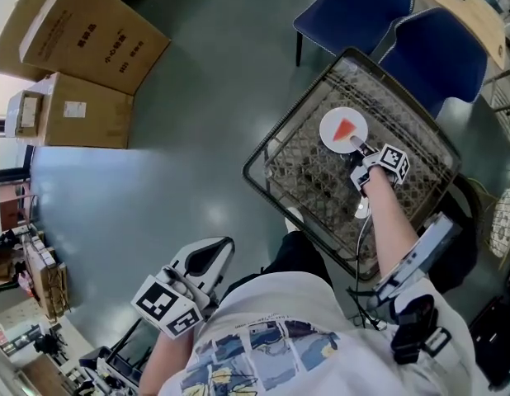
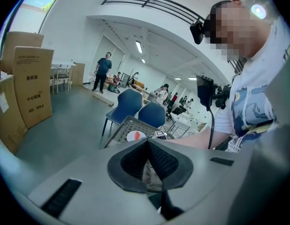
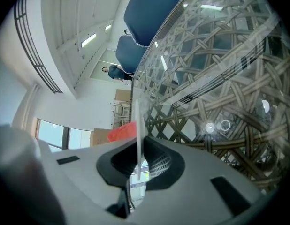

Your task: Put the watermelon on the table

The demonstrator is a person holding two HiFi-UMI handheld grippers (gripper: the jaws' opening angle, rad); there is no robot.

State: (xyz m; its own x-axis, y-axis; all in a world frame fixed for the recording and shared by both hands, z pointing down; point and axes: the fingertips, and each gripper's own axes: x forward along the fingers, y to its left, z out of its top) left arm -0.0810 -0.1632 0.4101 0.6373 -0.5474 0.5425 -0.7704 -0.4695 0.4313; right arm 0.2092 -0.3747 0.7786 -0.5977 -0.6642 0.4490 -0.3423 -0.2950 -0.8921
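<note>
A red wedge of watermelon (image 1: pixel 344 128) lies on a small white plate (image 1: pixel 329 135) over the glass top of a wicker table (image 1: pixel 317 184). My right gripper (image 1: pixel 356 144) is shut on the plate's near rim. In the right gripper view the plate (image 3: pixel 137 125) shows edge-on between the jaws of the right gripper (image 3: pixel 138 161), with the watermelon (image 3: pixel 121 131) on its left face and the woven table (image 3: pixel 215 102) beyond. My left gripper (image 1: pixel 215 252) hangs low at my left side, away from the table. It (image 2: pixel 147 145) is shut with nothing held. Plate (image 2: pixel 135 136) and table (image 2: pixel 122 125) show far off in that view.
Two blue chairs (image 1: pixel 354 7) (image 1: pixel 441 52) stand behind the table. Cardboard boxes (image 1: pixel 90 31) (image 1: pixel 73 110) sit on the grey floor at the far left. A wooden tabletop (image 1: pixel 465 11) is at the top right. People stand in the distance (image 2: pixel 103 69).
</note>
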